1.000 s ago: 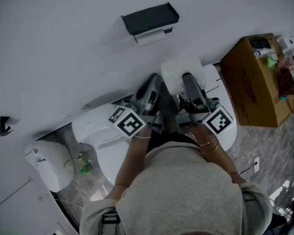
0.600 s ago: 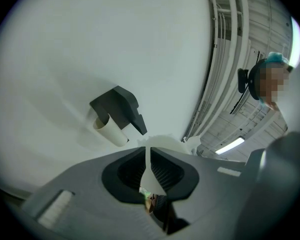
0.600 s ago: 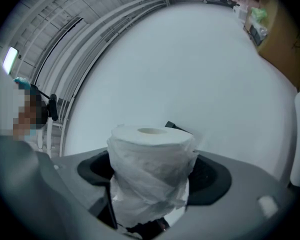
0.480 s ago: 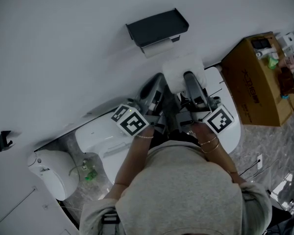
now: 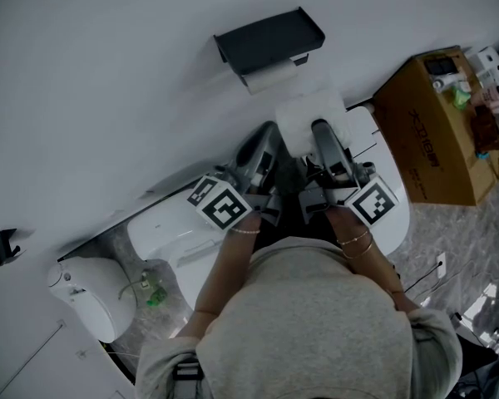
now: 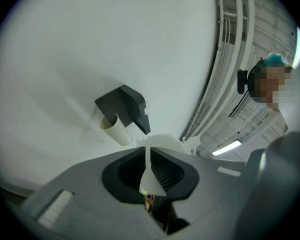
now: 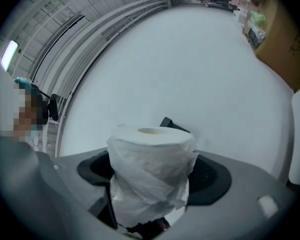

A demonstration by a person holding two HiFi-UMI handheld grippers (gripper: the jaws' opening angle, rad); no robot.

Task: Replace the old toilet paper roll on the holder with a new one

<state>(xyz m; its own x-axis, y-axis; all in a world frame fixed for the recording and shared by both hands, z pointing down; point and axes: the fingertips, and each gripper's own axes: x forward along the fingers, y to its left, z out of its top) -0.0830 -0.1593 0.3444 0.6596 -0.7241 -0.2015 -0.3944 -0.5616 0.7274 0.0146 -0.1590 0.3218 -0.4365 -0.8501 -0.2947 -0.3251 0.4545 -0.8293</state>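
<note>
White wall [image 5: 108, 81] with black holder [image 5: 270, 38], marble floor [image 5: 453, 239]

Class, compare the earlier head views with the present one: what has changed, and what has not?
The plastic-wrapped new white toilet paper roll, carried by both claws, has drawn slightly nearer the black wall holder. No grip changed: the right claw stays shut on that roll, the left claw on a thin flap of its wrapping. The nearly empty old roll still hangs on the holder.
</note>
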